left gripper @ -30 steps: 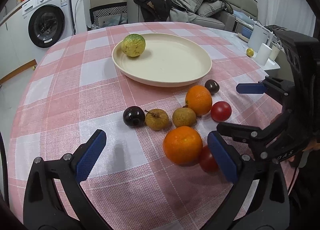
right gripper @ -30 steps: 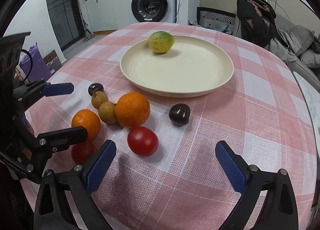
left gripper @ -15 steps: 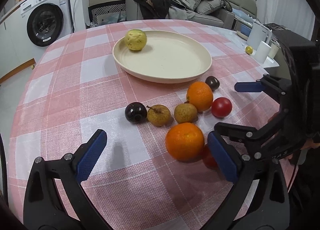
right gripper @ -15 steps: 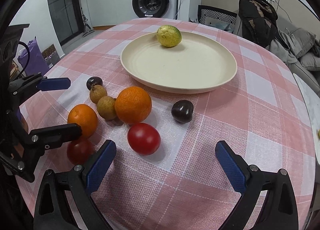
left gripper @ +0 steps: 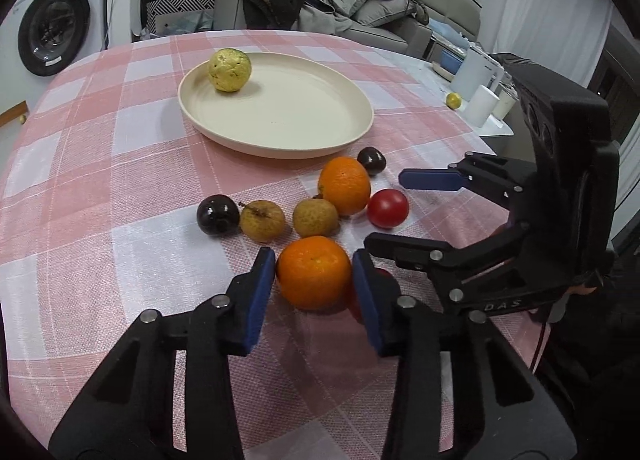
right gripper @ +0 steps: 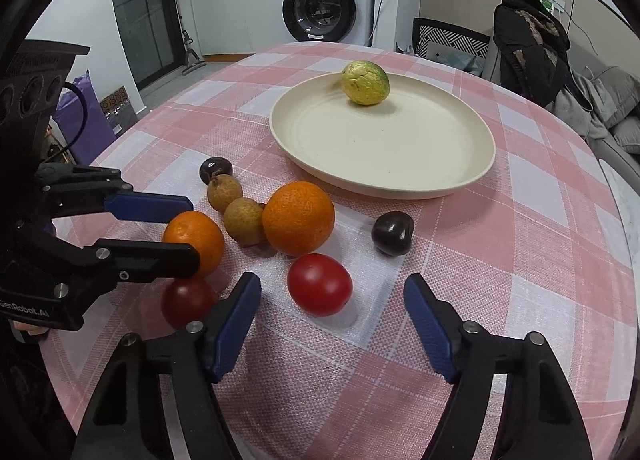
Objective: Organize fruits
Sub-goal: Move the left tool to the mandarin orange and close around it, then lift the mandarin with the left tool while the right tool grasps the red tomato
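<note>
Orange and round, the near orange (left gripper: pixel 314 278) sits on the counter (left gripper: pixel 100 219) in front of the plate (left gripper: pixel 344 135), with the left gripper (left gripper: pixel 314 280) closed around its widest part – blue pads touching both sides, so it looks grasped. I judge it firm, fairly heavy for its size and slightly waxy; a hold across the middle suits it, since a round skin can squirt out if pinched high. A dark red fruit (right gripper: pixel 188 300) lies right beside it and may get nudged. The right gripper (right gripper: pixel 332 296) is spread open around the tomato (right gripper: pixel 319 290) – softer, thin-skinned, needing a gentle squeeze.
</note>
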Demonstrator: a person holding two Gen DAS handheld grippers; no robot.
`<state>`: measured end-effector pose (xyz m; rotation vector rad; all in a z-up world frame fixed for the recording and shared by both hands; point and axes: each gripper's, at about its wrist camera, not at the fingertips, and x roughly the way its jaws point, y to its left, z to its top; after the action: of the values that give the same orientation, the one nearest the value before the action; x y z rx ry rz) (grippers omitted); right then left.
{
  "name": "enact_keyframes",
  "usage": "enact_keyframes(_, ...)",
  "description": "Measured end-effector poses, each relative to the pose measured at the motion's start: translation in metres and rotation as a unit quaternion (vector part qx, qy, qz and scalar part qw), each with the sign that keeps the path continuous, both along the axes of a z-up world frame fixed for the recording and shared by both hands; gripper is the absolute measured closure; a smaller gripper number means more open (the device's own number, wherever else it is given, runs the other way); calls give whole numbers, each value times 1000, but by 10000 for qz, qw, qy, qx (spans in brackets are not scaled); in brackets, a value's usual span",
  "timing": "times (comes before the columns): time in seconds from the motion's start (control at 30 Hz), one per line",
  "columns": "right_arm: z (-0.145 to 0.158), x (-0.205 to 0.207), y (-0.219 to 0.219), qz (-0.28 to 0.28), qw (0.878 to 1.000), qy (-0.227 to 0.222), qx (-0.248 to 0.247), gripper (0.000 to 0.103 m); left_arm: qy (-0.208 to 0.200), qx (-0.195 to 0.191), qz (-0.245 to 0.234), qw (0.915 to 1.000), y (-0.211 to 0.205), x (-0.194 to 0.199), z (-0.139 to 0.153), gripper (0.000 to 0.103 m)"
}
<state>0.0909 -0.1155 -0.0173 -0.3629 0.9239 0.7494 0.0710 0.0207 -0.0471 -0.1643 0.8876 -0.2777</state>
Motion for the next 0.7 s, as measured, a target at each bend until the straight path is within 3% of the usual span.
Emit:
enact_keyframes(0.37, 1, 3, -1, 26, 9998, 127, 162, 47, -29, 5, 10, 10000, 1, -4, 3, 67)
enact_keyframes(0.7, 0, 1, 0, 31, 9998, 97, 173, 53, -36, 168, 28, 9998, -1, -5, 3, 67)
